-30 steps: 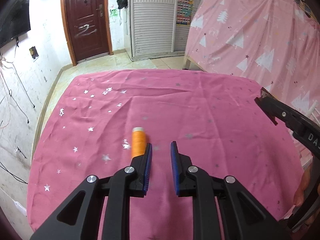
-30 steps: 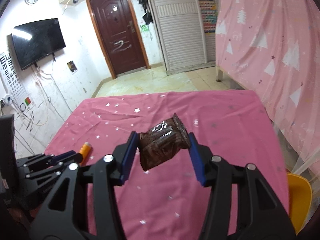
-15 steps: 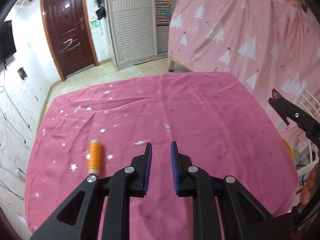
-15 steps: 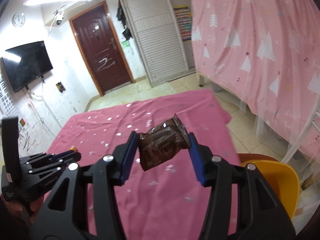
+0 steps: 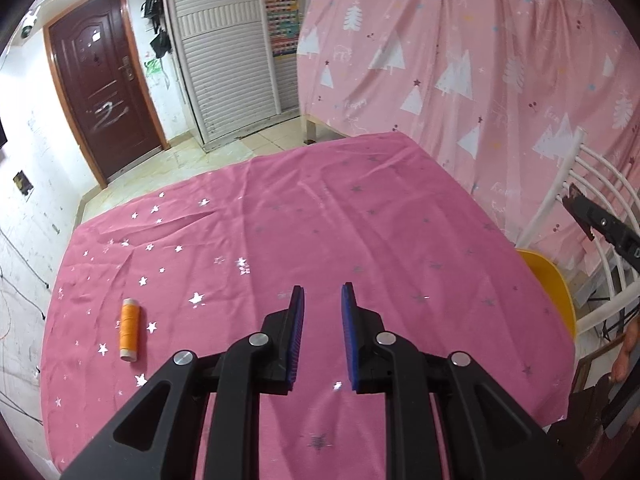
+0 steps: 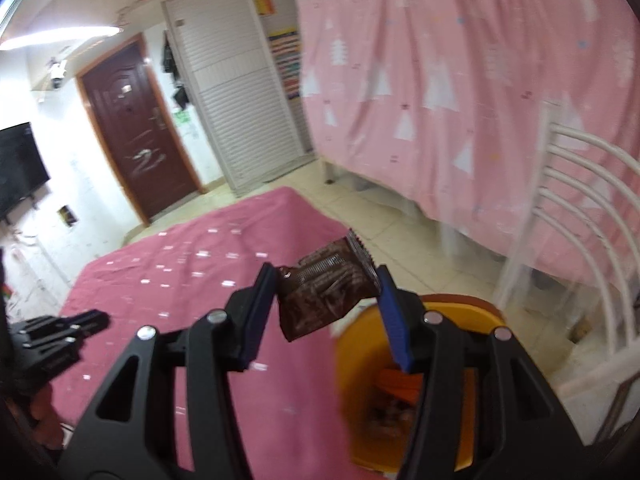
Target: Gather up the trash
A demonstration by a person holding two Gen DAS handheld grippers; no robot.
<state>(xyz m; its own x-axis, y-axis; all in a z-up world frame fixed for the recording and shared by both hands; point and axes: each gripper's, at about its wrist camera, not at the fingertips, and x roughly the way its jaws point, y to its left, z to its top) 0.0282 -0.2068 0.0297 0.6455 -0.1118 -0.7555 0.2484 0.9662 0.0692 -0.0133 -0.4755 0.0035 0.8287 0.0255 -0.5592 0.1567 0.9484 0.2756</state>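
Note:
My right gripper (image 6: 328,276) is shut on a crumpled brown snack wrapper (image 6: 326,292) and holds it in the air past the table's right edge, above the near rim of an orange bin (image 6: 420,320) that has some trash inside. My left gripper (image 5: 322,294) is open and empty, low over the pink star-print tablecloth (image 5: 320,220). An orange thread spool (image 5: 129,328) lies on the cloth to its left. The right gripper's tip (image 5: 600,220) shows at the right edge of the left wrist view, above the bin (image 5: 552,280).
A white wire-back chair (image 6: 580,220) stands just right of the bin. A pink tree-print sheet (image 6: 460,80) hangs behind it. A brown door (image 5: 104,92) and a white shuttered cabinet (image 5: 232,60) are across the tiled floor. The left gripper (image 6: 60,332) shows at far left.
My right gripper has swung right with the wrapper, from over the table to over the orange bin. My left gripper has shifted right, so the spool now lies farther to its left.

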